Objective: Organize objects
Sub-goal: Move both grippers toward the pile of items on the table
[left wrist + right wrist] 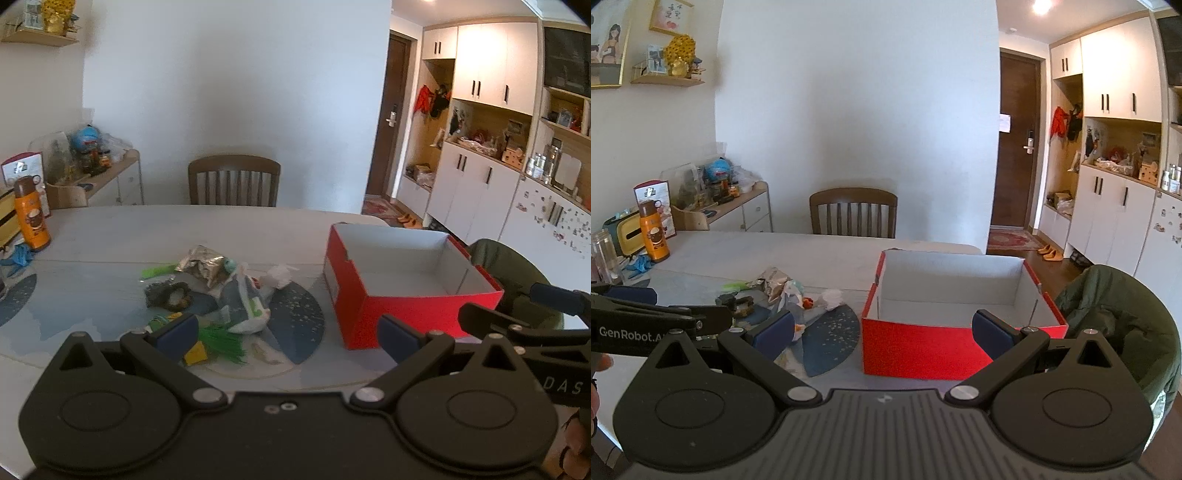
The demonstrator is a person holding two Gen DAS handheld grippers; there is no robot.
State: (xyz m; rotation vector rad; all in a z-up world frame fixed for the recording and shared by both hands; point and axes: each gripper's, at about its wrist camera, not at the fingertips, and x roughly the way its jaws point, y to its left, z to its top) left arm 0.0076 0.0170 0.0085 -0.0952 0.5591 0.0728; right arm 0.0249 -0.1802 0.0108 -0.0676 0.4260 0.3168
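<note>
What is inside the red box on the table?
The red box shows only bare white walls and floor. Its near wall hides the front strip of the floor, so something small there cannot be ruled out.

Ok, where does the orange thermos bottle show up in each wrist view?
Left wrist: orange thermos bottle stands upright at the far left edge, on the table.
Right wrist: same bottle, left side, slightly further in.
Shared landmark: the open red box, right of centre in both.

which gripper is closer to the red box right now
Right. The right gripper faces the red box head-on, just short of its near wall. The left gripper sits off to its left, before the clutter pile.
</note>
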